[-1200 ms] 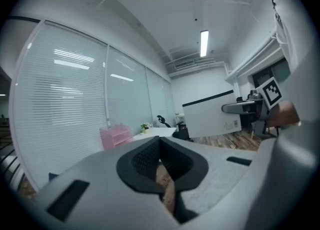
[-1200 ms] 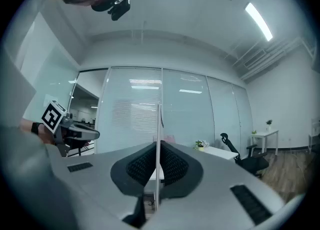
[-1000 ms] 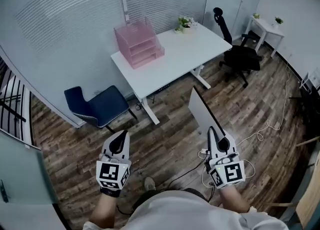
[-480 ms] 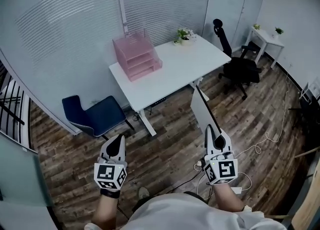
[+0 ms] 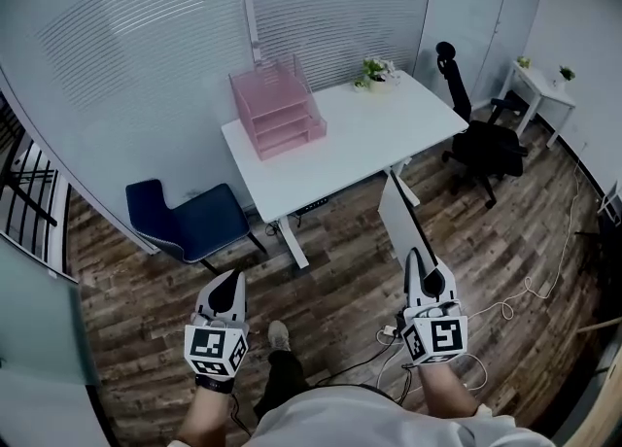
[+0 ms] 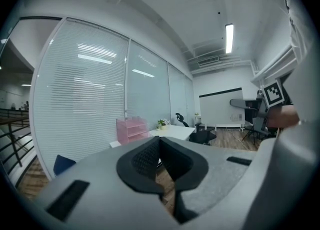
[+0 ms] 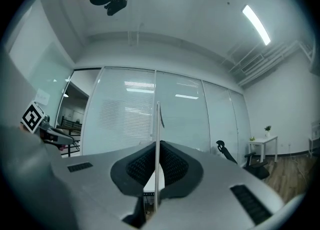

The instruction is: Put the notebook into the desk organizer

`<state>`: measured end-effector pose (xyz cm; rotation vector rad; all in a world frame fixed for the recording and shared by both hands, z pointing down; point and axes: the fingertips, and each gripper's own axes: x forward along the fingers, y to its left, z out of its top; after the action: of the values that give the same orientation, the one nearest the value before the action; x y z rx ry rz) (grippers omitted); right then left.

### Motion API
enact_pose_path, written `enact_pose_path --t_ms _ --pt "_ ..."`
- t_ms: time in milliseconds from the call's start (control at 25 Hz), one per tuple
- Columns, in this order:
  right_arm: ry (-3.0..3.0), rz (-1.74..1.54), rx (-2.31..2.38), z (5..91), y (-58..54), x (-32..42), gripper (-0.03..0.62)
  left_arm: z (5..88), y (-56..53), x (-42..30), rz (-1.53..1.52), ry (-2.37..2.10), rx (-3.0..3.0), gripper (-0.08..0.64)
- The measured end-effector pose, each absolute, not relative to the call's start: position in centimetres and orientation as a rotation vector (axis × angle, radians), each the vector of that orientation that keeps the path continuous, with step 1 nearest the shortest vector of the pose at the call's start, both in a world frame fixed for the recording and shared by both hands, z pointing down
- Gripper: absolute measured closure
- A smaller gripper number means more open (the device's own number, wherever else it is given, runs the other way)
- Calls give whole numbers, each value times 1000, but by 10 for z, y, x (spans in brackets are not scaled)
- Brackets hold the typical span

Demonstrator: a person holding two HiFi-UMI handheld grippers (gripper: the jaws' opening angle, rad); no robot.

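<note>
Between you and the white desk (image 5: 360,134) the wooden floor (image 5: 330,260) lies open, so you can come straight to the desk's near edge. Only the blue chair (image 5: 190,222) stands at its near left and the black office chair (image 5: 486,139) at its right end. On the desk top the pink desk organizer (image 5: 277,110) fills the far left corner and a small plant (image 5: 376,72) the far right one. The middle and near part between them is free, and white cables (image 5: 528,290) lie on the floor at your right.
</note>
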<state>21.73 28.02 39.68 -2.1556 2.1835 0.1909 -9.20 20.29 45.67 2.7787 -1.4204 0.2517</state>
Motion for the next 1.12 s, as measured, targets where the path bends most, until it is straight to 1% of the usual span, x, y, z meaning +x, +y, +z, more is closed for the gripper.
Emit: enact_pose_path --t_ms 160,360,880,1120 --pt "2197 204 -2142 400 238 215 571 462 161 -94 248 -1428 2778 552" --pt "2193 207 -2164 407 166 213 571 470 76 -88 226 -1392 2794 552" --pt "2130 206 -2272 385 -71 180 571 451 -169 -110 222 -1259 2829 552" --pt "2154 223 -2268 383 -145 180 571 454 -220 -99 235 -1236 2834 552"
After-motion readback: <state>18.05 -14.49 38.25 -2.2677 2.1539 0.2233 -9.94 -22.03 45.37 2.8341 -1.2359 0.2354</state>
